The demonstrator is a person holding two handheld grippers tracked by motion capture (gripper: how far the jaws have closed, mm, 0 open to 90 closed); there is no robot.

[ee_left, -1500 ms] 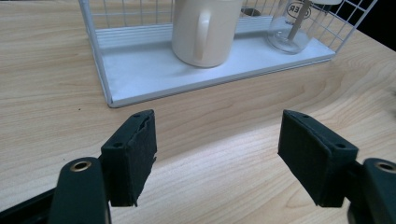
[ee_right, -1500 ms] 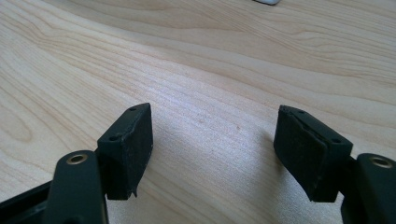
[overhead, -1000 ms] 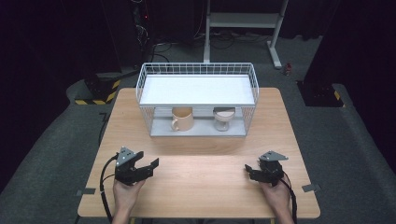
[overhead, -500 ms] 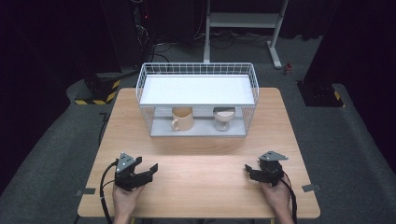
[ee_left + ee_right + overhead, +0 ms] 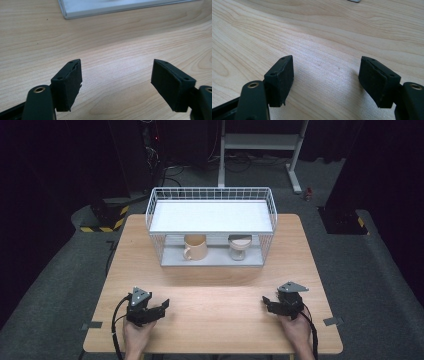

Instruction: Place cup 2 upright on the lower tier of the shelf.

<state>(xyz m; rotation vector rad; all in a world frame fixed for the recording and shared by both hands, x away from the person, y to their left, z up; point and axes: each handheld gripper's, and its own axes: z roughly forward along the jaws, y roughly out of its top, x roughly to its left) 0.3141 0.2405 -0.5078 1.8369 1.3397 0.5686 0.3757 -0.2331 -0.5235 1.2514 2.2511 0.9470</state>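
Mug (image 5: 195, 248) left of cup (image 5: 239, 248) inside wire rack (image 5: 210, 195), behind both claws

white wire rack (image 5: 210, 215) mid table (image 5: 215, 305), tan mug (image 5: 195, 247) + glass jar (image 5: 239, 248) on lower shelf, 2 striped blocks (image 5: 102, 220) on floor

Tan mug (image 5: 195, 248) upright on the lower level of the white wire rack (image 5: 272, 212), handle toward the left-front. Small tan-topped cup (image 5: 239, 247) upright just right of it, same level, not touching. Both sit under the rack's white shelf.
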